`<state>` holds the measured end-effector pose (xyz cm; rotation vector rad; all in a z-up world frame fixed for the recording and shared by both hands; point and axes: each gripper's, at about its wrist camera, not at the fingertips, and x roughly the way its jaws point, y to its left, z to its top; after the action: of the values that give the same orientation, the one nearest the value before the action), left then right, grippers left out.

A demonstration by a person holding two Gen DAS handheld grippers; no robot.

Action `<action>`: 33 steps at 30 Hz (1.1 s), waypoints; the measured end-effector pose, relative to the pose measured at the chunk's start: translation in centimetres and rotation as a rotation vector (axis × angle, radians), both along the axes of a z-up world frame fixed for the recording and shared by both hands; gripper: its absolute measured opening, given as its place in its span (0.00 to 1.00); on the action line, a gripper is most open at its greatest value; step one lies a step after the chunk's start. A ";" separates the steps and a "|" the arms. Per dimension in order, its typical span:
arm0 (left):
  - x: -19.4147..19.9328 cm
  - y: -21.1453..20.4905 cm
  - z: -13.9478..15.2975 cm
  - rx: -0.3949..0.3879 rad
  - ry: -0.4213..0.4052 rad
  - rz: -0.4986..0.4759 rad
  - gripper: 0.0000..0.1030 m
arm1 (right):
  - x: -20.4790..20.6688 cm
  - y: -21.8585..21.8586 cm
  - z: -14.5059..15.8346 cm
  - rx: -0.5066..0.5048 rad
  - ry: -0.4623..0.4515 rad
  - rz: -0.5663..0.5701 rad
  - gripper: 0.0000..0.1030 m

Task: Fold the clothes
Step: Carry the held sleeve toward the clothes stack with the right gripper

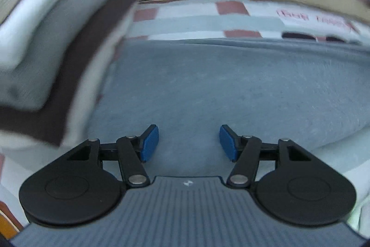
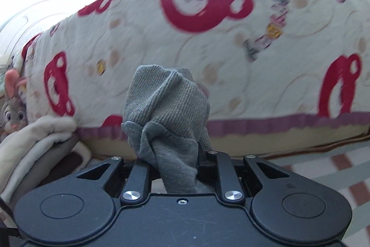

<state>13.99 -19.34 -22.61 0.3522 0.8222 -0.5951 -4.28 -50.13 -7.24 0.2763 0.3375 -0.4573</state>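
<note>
A grey-blue garment (image 1: 219,89) lies spread flat on the checked bed sheet (image 1: 208,22). My left gripper (image 1: 189,142) is open and empty just above it, its blue pads (image 1: 150,142) wide apart. My right gripper (image 2: 172,154) is shut on a bunched part of a grey ribbed garment (image 2: 166,108), lifted in front of the camera; its fingertips are hidden by the cloth.
A stack of folded clothes (image 1: 46,66) in white, grey and dark brown lies to the left; it also shows in the right wrist view (image 2: 34,149). A cream quilt with red bears (image 2: 208,38) stands behind. A plush toy (image 2: 11,108) sits far left.
</note>
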 end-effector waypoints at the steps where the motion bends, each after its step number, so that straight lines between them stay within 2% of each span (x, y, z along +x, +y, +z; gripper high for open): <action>1: 0.0 0.4 0.2 -0.001 -0.017 0.004 0.57 | 0.7 0.8 -0.5 0.003 -0.004 0.015 0.19; 3: -0.4 0.9 0.6 -0.028 -0.054 -0.018 0.57 | 2.0 2.6 -1.2 -0.020 0.006 0.050 0.19; 6: -0.8 1.2 1.0 -0.108 -0.042 -0.045 0.57 | 4.0 5.2 -2.3 -0.052 0.019 0.104 0.20; 9: -0.8 0.8 0.6 -0.111 -0.022 -0.060 0.57 | 5.8 7.6 -2.9 -0.071 0.026 0.172 0.19; 11: -0.2 1.1 0.4 -0.136 0.025 -0.051 0.55 | 7.3 9.3 -3.3 -0.110 0.047 0.216 0.20; 14: 1.0 2.2 0.8 -0.231 0.097 -0.029 0.54 | 9.4 11.5 -4.3 -0.153 0.073 0.284 0.19; 17: 1.5 3.5 1.6 -0.291 0.116 -0.018 0.54 | 11.2 13.8 -6.1 -0.183 0.106 0.336 0.19; 21: 1.5 3.9 2.0 -0.333 0.031 0.011 0.52 | 12.6 16.4 -8.6 -0.191 0.126 0.385 0.20; 24: 1.7 3.8 2.5 -0.347 0.020 -0.007 0.52 | 13.0 17.4 -9.1 -0.190 0.119 0.416 0.20; 28: 2.5 3.8 2.2 -0.338 0.047 -0.003 0.52 | 14.1 18.4 -9.3 -0.210 0.128 0.445 0.20; 31: 2.4 4.5 3.3 -0.389 -0.014 0.020 0.50 | 15.5 19.0 -9.5 -0.183 0.151 0.475 0.20; 33: 2.4 4.6 4.2 -0.390 -0.021 -0.017 0.49 | 15.9 19.8 -9.9 -0.193 0.160 0.517 0.20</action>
<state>16.44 -14.70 -18.45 0.0094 0.6653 -0.7493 11.65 -30.29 -17.12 -0.0408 0.4999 0.0002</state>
